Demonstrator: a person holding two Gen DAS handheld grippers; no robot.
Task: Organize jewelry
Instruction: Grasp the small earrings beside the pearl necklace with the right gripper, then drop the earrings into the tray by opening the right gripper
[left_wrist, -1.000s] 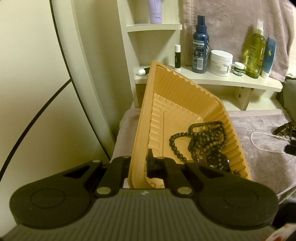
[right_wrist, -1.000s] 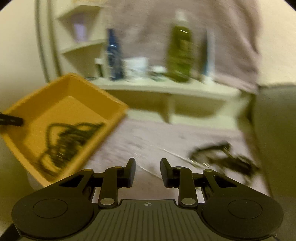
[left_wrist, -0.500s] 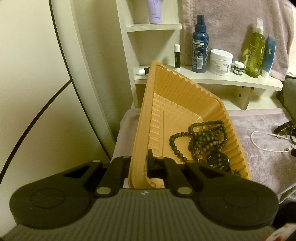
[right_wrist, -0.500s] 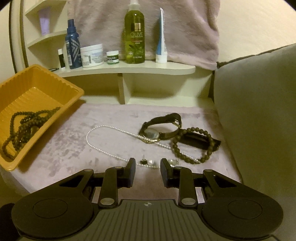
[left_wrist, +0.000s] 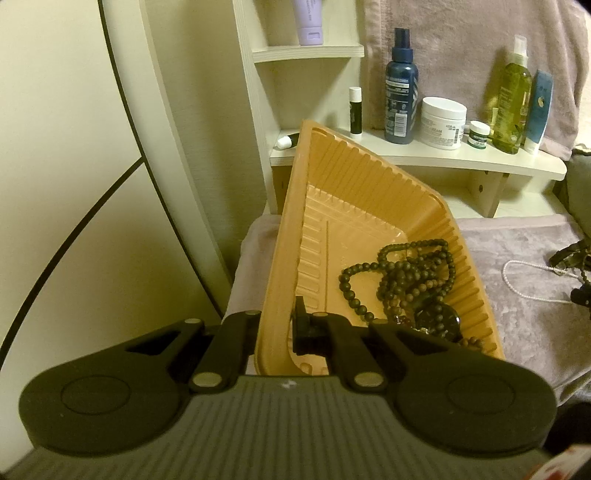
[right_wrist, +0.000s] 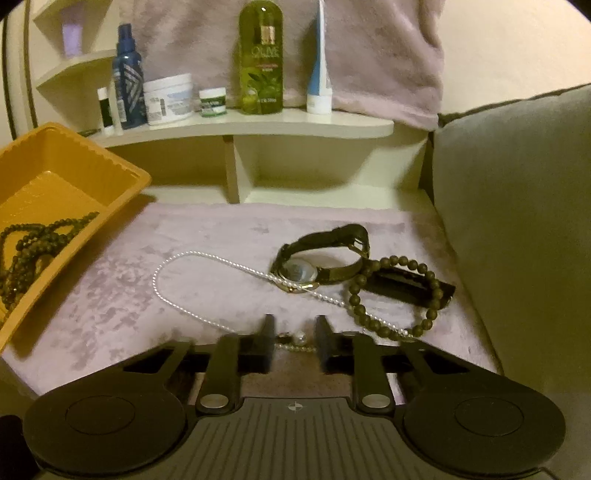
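Observation:
My left gripper (left_wrist: 277, 325) is shut on the near wall of the orange tray (left_wrist: 369, 192), which it holds tilted. Dark bead necklaces (left_wrist: 406, 273) lie heaped in the tray's low corner. On the pink cloth lie a pearl necklace (right_wrist: 192, 254), a dark-strapped watch (right_wrist: 321, 258) and a dark bead bracelet (right_wrist: 391, 295) over a flat black piece (right_wrist: 402, 284). My right gripper (right_wrist: 294, 332) is low over the cloth with its jaws closing. Small pearl earrings (right_wrist: 299, 338) and the end of the pearl strand lie between the fingers, and the pads are not touching them.
A cream shelf (right_wrist: 258, 125) behind the cloth carries a blue spray bottle (right_wrist: 127, 85), a white jar (right_wrist: 168, 98), a green bottle (right_wrist: 261, 62) and a tube. A grey cushion (right_wrist: 517, 221) walls off the right side. A curved mirror frame (left_wrist: 147, 155) stands left of the tray.
My right gripper has swung right and sunk toward the jewelry on the cloth, and its jaws have narrowed around the earrings. The left gripper and the tray have stayed put.

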